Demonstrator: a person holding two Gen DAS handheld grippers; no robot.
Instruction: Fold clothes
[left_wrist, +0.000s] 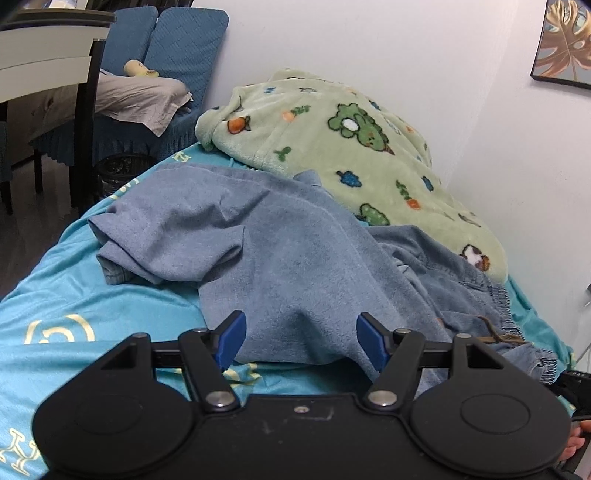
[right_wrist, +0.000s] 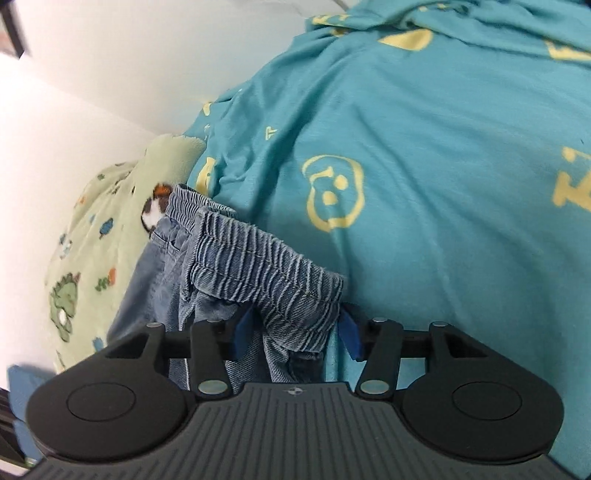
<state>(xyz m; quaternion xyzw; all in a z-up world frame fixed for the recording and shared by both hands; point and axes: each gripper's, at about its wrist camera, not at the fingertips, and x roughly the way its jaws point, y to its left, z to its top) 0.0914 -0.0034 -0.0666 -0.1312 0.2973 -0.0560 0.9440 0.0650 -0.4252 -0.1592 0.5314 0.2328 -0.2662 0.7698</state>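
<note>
A crumpled blue-grey T-shirt (left_wrist: 258, 236) lies on the teal bed sheet (left_wrist: 92, 302), partly over denim trousers (left_wrist: 461, 266) with an elastic waistband and a brown drawstring. My left gripper (left_wrist: 301, 339) is open, its blue pads on either side of the shirt's near hem, which bulges between them. In the right wrist view the trousers' ribbed waistband (right_wrist: 266, 273) sits between the blue pads of my right gripper (right_wrist: 295, 332). The jaws stand wide apart around it and are not pressed on the cloth.
A green fleece blanket (left_wrist: 351, 147) with cartoon prints lies along the white wall at the back, also in the right wrist view (right_wrist: 110, 221). Blue-covered chairs (left_wrist: 166, 55) and a dark table leg (left_wrist: 86, 129) stand beyond the bed's left edge. A framed picture (left_wrist: 565, 40) hangs on the wall.
</note>
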